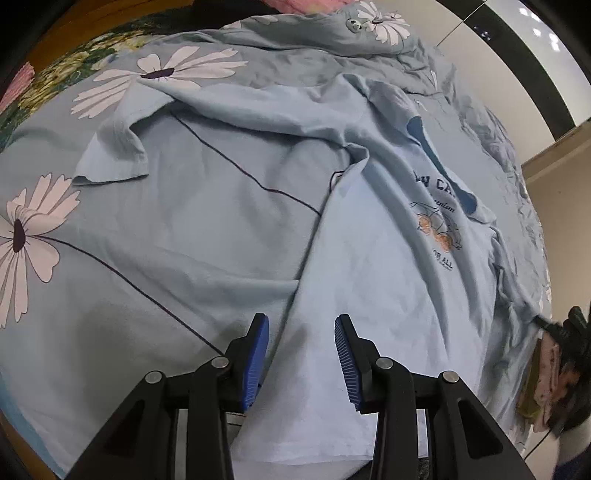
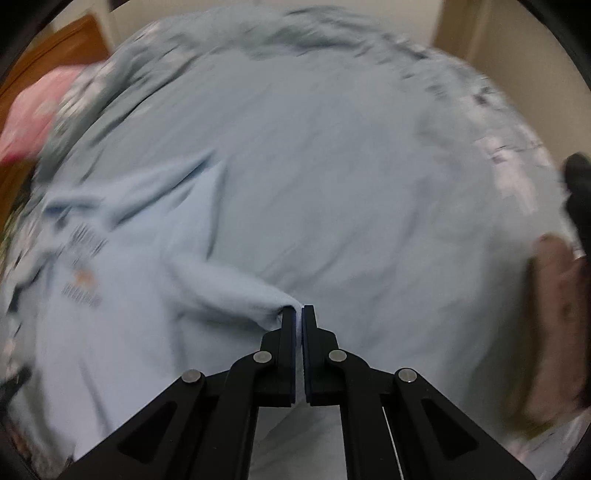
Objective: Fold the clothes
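Note:
A light blue T-shirt [image 1: 388, 258] with a dark text and orange fruit print lies rumpled on a blue bedsheet [image 1: 147, 240] patterned with white daisies. One sleeve is spread out to the left. My left gripper [image 1: 301, 319] hovers over the shirt's lower hem area. Its blue pads stand apart, with cloth beneath them but not pinched. The right wrist view is blurred. There my right gripper [image 2: 298, 309] is shut on a bunched fold of the T-shirt [image 2: 129, 314], and the cloth pulls into a ridge towards the jaws.
A pink cloth [image 2: 33, 118] lies at the bed's far left by a wooden surface [image 1: 74, 33]. A small stack of folded clothes [image 1: 546, 387] and a dark object [image 1: 576, 332] sit at the bed's right edge. Beyond it is pale floor [image 1: 498, 55].

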Tool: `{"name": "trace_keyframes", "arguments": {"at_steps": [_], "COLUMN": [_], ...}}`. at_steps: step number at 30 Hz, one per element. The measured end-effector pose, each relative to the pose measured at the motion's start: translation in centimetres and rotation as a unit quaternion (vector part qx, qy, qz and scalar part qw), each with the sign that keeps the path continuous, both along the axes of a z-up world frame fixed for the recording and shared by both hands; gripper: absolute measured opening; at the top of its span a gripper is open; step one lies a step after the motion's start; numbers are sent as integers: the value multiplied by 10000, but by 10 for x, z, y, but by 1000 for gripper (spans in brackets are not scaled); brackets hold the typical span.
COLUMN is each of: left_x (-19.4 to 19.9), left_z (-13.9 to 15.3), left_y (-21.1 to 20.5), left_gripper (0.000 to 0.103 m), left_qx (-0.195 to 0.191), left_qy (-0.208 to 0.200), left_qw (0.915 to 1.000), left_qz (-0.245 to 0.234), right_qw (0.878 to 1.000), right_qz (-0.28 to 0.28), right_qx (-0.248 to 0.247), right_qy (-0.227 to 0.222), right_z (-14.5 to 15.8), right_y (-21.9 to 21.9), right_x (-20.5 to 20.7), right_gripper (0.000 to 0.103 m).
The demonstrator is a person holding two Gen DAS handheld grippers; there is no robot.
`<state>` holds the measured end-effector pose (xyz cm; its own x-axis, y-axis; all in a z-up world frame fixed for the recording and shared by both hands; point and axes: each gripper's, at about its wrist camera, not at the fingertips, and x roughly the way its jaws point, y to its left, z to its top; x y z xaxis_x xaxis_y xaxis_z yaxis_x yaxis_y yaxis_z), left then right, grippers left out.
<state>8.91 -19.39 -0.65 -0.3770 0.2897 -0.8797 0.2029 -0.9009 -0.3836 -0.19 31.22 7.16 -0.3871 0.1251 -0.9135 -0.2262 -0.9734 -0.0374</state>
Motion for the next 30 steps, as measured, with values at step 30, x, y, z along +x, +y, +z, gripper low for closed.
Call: {"name": "trace_keyframes", "arguments": {"at_steps": [30], "left_x": [13], "left_z": [-6], "left_y": [-35], "left_gripper": [51], "left_qx": [43], "left_qy": [-239], "left_qw": [9990], "left_qz": [373], "right_qw": [9953], "right_qz": [-709], "right_qx": [666], "right_qy": [-24], "right_z": [5], "right_y": [82], "right_x": [-37], "right_gripper": [30]}}
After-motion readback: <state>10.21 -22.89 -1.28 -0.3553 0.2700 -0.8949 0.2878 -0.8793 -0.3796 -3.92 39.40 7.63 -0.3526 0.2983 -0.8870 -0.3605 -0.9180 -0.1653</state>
